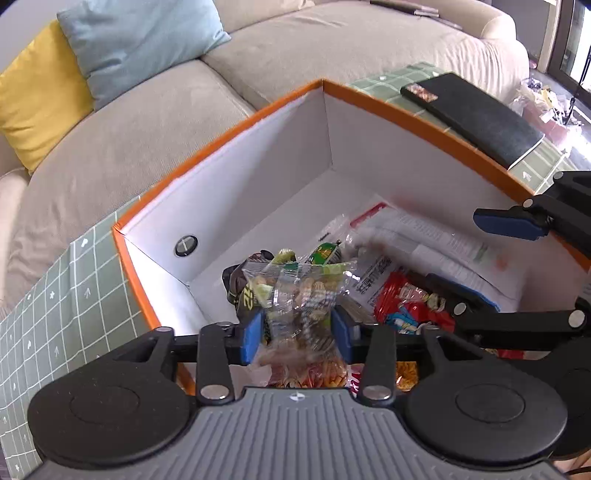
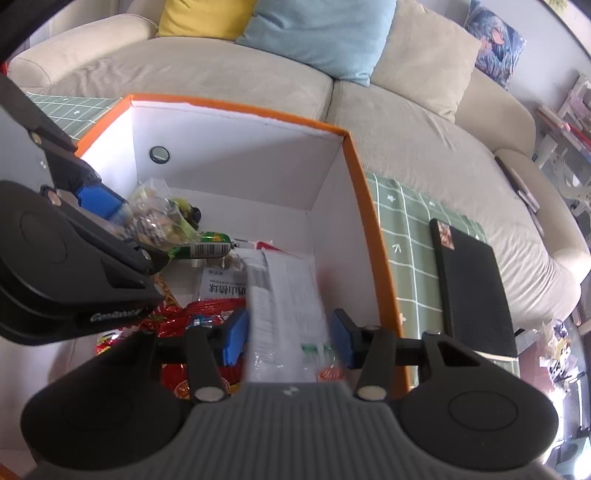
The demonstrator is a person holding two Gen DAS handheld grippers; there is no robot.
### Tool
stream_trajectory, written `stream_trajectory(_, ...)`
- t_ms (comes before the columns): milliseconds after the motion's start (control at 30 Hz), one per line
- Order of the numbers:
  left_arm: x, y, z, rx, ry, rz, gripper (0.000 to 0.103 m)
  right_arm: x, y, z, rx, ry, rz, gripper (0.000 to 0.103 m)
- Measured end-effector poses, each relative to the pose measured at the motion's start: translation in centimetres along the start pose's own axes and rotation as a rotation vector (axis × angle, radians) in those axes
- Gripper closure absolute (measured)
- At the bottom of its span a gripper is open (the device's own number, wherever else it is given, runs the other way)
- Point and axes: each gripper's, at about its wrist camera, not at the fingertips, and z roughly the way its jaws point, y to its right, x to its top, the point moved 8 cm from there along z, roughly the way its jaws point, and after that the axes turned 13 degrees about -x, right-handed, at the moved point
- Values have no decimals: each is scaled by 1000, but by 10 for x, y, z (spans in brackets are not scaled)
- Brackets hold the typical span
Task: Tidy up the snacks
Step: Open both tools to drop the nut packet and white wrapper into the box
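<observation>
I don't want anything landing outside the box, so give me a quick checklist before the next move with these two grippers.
1. Clear bag of nuts inside the orange box: ok.
2. Left gripper gripping the bag: cannot tell; it sits between the pads.
3. Right gripper open, white packet between its pads unpinched: ok.
4. Grippers apart from each other: ok.
5. Bare floor at the box's far end for more snacks: ok.

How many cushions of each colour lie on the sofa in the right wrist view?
Yellow cushion: 1
Light blue cushion: 1
Beige cushion: 1
Dark blue patterned cushion: 1
Total: 4
</observation>
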Motion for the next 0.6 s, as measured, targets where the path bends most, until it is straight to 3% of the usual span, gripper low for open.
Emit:
stream_trajectory(100, 3, 0, -15, 9, 29, 1, 34, 4, 2, -10, 2, 20, -6, 47)
stream_trajectory(233, 4, 2, -41, 24, 77, 11, 31, 9, 9, -28, -3, 52, -1, 40)
stream_trajectory(333, 1, 2, -68, 44, 154, 20, 29, 12, 17, -46, 2, 79, 24, 34)
stream_trajectory(500, -9, 4, -121, 90, 302, 47, 26, 21, 29, -88, 8, 150, 98, 11)
stream_trajectory(600, -23, 2, -157, 129, 417, 32, 19, 26, 31, -120, 9, 208, 128, 6)
